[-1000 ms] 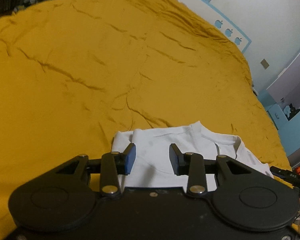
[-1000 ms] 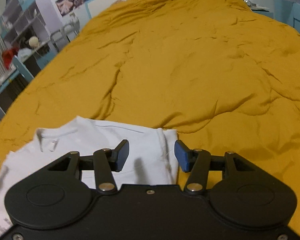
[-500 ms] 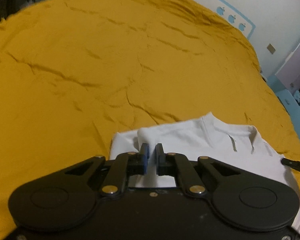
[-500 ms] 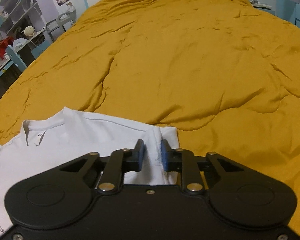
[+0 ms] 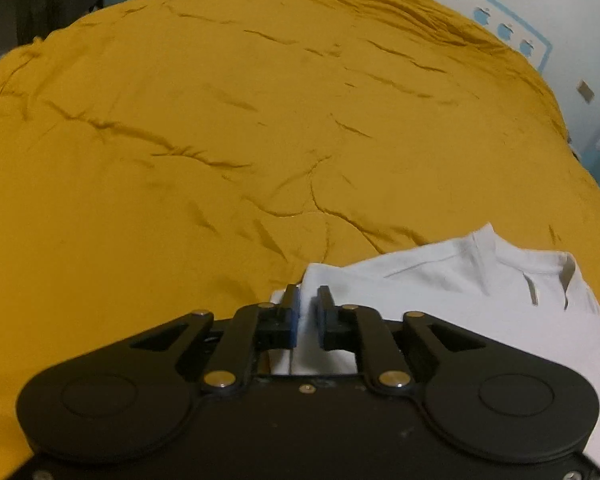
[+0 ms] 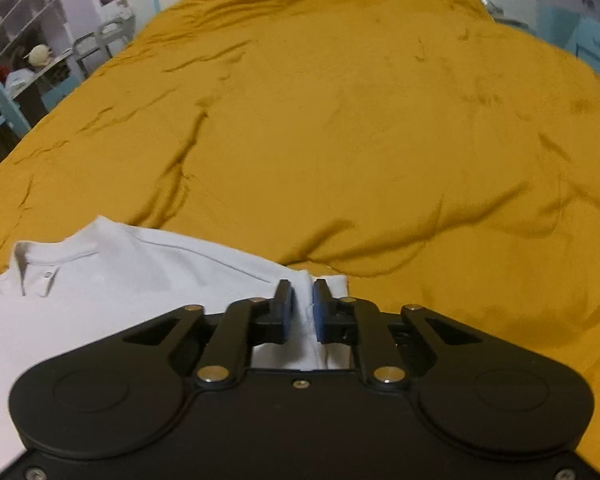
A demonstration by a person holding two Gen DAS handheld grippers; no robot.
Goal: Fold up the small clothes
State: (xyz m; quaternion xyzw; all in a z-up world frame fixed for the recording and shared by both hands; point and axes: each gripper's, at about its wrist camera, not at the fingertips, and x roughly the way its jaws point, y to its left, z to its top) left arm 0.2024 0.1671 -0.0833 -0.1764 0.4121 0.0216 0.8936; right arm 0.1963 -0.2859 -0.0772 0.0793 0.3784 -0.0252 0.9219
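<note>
Shirt: a small white shirt (image 5: pixel 452 292) lies flat on the yellow bedspread (image 5: pixel 260 120), at the near edge of the bed, collar (image 6: pixel 56 258) pointing away toward the far side.
Left hand-held gripper: the left hand-held gripper (image 5: pixel 307 314) sits at the shirt's left shoulder corner, pads pinched on a ridge of white cloth that stands up between them; the jaws snapped nearly together and have just eased apart a touch, cloth still caught.
Right hand-held gripper: the right hand-held gripper (image 6: pixel 300 310) is at the opposite shoulder corner, and its jaws have just been closing, now clamped on a fold of white fabric squeezed between the blue pads (image 6: pixel 320 312).
Collar: seen from the left wrist it lies to the right of the pinch, seen from the right wrist to the left, so it sits between the two grips.
Bedspread: creased all over, bare beyond the shirt.
Room: shelves (image 6: pixel 16 12) and a blue chair (image 6: pixel 8 110) at far left in the right wrist view; pale wall with a blue border (image 5: pixel 512 32) behind the bed in the left wrist view.
</note>
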